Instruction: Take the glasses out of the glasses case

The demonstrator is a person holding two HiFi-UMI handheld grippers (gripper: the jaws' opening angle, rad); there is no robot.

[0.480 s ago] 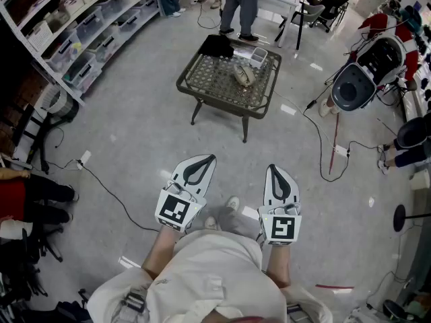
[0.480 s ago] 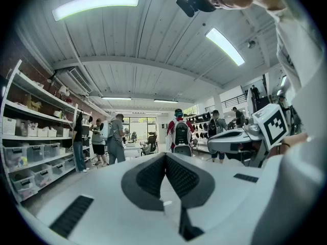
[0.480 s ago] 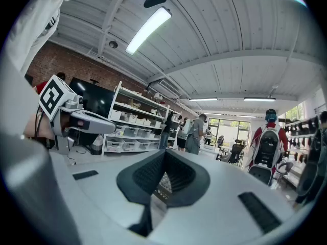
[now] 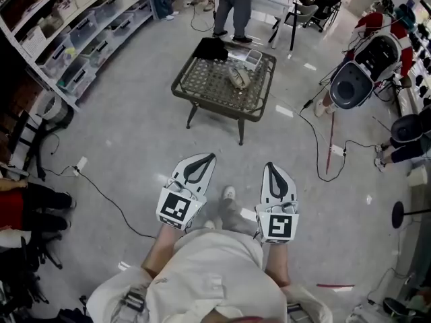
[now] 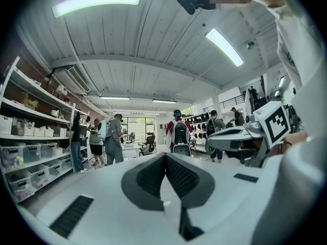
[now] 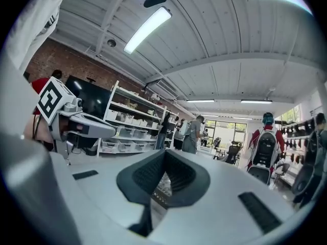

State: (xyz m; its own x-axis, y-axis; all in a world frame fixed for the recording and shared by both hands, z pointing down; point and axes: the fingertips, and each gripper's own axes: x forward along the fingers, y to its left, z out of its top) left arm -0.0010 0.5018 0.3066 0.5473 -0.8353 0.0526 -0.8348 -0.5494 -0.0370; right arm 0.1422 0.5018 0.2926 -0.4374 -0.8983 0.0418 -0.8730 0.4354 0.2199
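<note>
Head view showed the glasses case (image 4: 239,77) lying on the mesh-topped table (image 4: 209,81), well apart from both grippers and straight ahead of them across the floor. The left gripper (image 4: 204,160) and right gripper (image 4: 272,169) were held level, side by side before the person's waist, each with its jaws pressed together on nothing
</note>
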